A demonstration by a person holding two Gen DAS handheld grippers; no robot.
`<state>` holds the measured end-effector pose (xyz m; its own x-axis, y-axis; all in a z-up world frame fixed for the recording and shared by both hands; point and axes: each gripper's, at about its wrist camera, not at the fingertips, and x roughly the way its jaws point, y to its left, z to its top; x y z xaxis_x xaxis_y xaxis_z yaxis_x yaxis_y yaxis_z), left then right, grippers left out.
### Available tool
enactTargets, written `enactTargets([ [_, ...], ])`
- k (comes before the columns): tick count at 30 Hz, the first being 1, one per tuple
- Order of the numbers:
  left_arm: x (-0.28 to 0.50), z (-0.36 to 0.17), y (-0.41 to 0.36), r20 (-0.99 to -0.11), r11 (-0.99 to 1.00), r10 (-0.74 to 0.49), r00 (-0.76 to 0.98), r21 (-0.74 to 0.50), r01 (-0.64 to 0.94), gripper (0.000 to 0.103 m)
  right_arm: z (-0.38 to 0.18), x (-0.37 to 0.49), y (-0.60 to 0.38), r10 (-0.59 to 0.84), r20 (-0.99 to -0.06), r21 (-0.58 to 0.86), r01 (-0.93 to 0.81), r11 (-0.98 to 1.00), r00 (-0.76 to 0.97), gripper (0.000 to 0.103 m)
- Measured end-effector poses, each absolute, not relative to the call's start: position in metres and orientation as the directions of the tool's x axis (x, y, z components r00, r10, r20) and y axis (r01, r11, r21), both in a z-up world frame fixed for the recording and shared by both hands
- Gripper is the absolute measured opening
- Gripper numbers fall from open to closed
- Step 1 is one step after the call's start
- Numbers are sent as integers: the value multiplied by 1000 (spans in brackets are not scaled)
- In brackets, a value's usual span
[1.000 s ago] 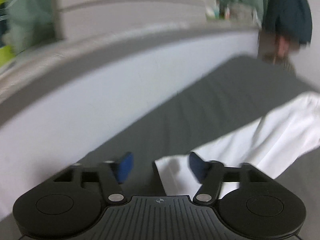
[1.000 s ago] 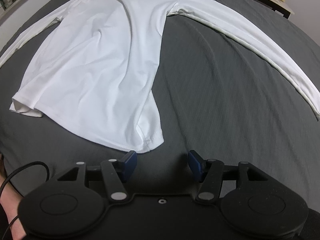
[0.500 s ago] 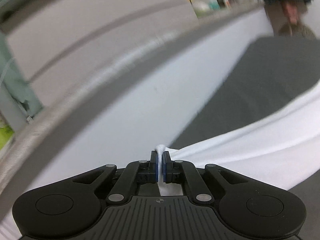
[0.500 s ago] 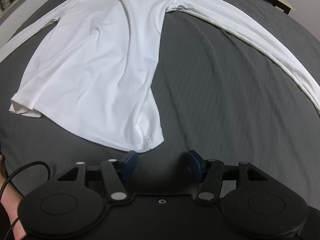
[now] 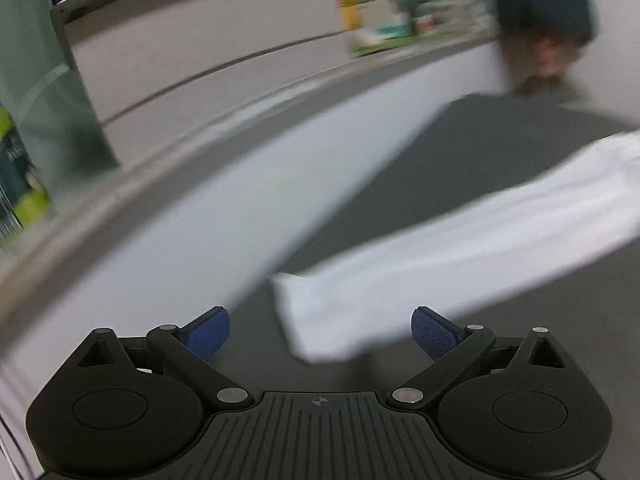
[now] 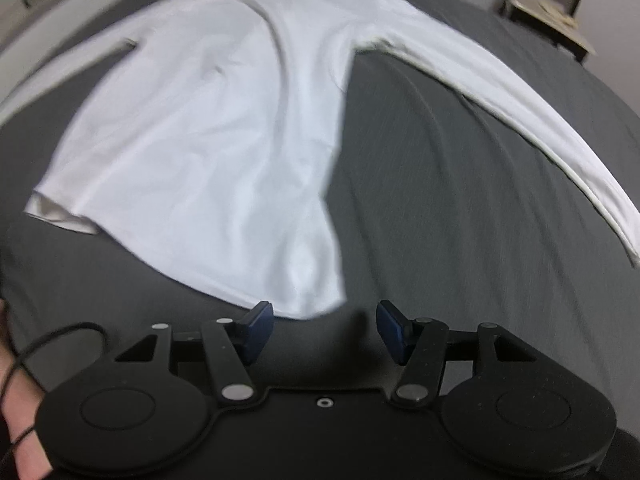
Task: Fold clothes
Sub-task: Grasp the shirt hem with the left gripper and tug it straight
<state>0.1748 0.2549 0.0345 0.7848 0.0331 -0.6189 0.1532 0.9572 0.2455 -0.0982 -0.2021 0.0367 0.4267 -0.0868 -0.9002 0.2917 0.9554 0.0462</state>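
Both tongs stand wide with nothing between the pads. Left tongs (image 5: 320, 330) hover just above the cuff (image 5: 316, 320) of the shirt's sleeve, which lies flat on the grey sheet (image 5: 460, 152) and runs away to the right. Just left of the cuff the sheet ends at a pale wall (image 5: 208, 232) with a ledge (image 5: 120, 184) above it, so there is little room on that side; open sheet lies beyond the sleeve. This view is blurred.

Right tongs (image 6: 325, 322) sit at the near hem of the white shirt (image 6: 208, 152), the left pad (image 6: 258, 326) at the hem's edge; whether it touches cannot be told. The shirt is spread flat on the sheet (image 6: 460, 208), its other sleeve (image 6: 520, 108) stretched out to the right. Bare sheet to the right of the body gives free room. A hand (image 6: 16, 432) and a thin cable (image 6: 48, 340) show at the lower left.

Half a second ago the left tongs were pinched on the cuff and had it lifted; now they are spread and the cuff lies loose. The right tongs have the same gap as before.
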Motion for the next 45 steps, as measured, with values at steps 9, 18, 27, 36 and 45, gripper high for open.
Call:
enactTargets([
  [9, 21, 63, 122, -619, 584, -343, 707, 449, 677, 99, 31, -93, -133, -94, -811, -13, 143, 990, 577, 57],
  [18, -33, 7, 9, -635, 97, -310, 708, 719, 688, 98, 38, -90, -165, -231, -879, -174, 172, 970, 417, 62],
  [27, -33, -8, -2, -690, -51, -305, 656, 700, 712, 55, 32, -83, -213, -138, -951, -121, 77, 990, 277, 50],
  [36, -33, -24, -7, -734, -158, -290, 614, 670, 726, 5, 13, -64, -192, -188, -942, -220, -87, 972, 277, 28],
  [45, -14, 40, 25, -689, 68, -311, 654, 671, 739, 2, 38, -79, -242, 0, -940, 46, 127, 991, 340, 6],
])
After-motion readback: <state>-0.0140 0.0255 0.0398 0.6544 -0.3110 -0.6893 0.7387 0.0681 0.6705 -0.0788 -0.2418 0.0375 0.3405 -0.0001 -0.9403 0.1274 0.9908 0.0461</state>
